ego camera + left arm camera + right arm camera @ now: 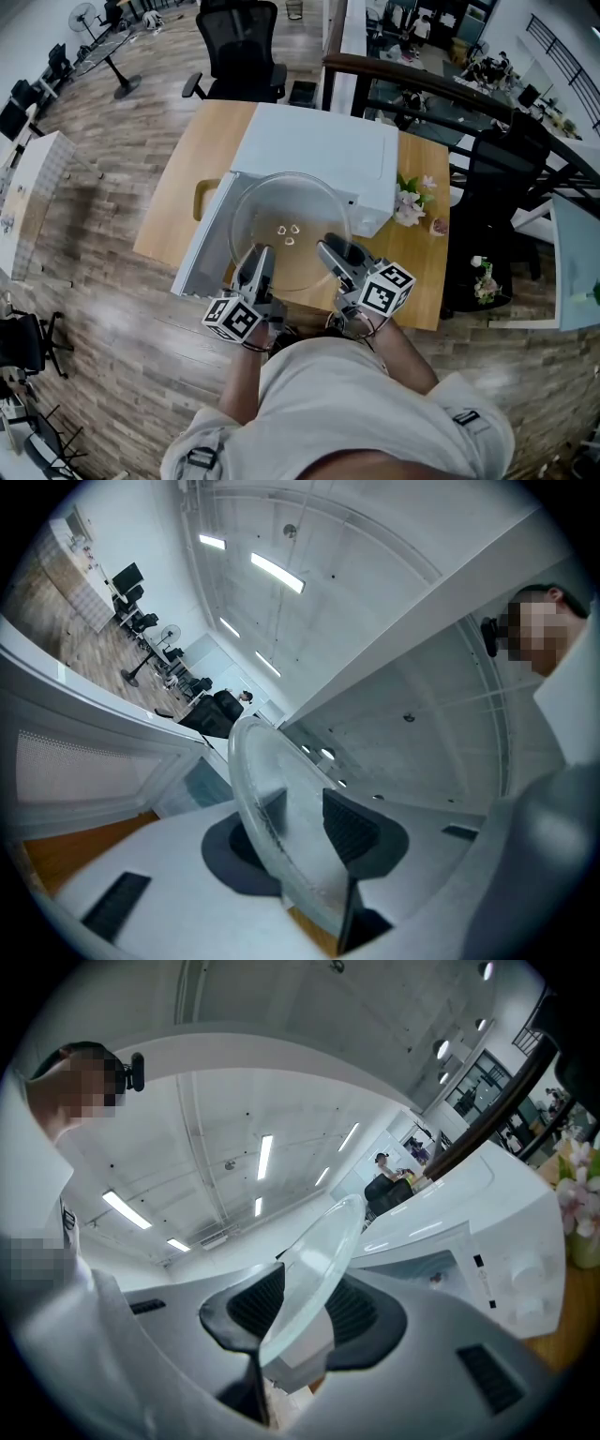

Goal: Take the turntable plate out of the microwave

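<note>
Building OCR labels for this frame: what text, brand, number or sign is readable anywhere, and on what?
No legible text in any view.
White box-shaped microwave: small dark marks on its front panel, too small to read.
Left gripper and right gripper: black-and-white square marker patterns on their cubes, no letters or digits.
Clear round glass turntable plate: no print.

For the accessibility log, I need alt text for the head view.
The left gripper and right gripper each clamp the near rim of a clear glass plate, held roughly flat in front of a white microwave with its door open, on a wooden table. Flowers stand right of the microwave.
</note>
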Motion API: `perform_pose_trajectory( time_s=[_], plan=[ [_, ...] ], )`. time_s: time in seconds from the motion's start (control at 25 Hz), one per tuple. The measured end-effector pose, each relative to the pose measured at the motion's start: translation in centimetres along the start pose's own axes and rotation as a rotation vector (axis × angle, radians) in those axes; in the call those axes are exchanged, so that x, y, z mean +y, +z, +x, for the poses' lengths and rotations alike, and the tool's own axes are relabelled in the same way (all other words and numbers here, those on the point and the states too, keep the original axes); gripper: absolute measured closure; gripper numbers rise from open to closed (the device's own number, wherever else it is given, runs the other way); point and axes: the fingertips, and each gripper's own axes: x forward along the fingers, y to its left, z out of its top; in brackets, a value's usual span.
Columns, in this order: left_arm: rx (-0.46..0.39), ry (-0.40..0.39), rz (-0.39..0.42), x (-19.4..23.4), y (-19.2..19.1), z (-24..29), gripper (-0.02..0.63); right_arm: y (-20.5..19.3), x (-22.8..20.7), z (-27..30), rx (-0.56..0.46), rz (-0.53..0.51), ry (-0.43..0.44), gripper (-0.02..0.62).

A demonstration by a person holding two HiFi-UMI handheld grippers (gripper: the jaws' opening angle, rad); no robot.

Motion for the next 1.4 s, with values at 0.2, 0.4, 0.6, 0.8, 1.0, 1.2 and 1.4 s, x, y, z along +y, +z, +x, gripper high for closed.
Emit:
perform_pose_trajectory(
  time_s=[0.2,0.4,0.6,0.8,1.0,1.2,1.4],
  plan=[
    [0.002,-0.006,0.003,-0.12,0.08,0.24,0.462,0.15,-0.1,0.03,-0.008,-0.002,0.01,0.459],
    [0.005,-0.008,0.01,-0.36,0.29,0.45,0.462,0.46,-0.08,0.02,-0.01,-0.003,0.007,0.459],
    [0.005,-0.01,0.012,-0.34,0.25,0.57,0.462,0.46,-0.22,0.09,-0.015,0.0,0.014,0.459],
    [0.011,-0.002,0.013,-0.44,0.24,0.58,0.462,0.39,-0.3,0.05,-0.009,0.001,0.013,0.457],
    [0.01,-0.005,0.013,-0.45,0.06,0.51,0.462,0.35,-0.29,-0.11,-0.011,0.001,0.012,0.457],
    [0.012,-0.007,0.013,-0.49,-0.04,0.59,0.462,0.52,-0.33,-0.25,-0.003,-0.007,-0.003,0.457],
    [0.02,-0.01,0.011,-0.72,-0.28,0.75,0.462,0.56,-0.49,-0.54,-0.012,-0.005,0.002,0.457]
  ],
)
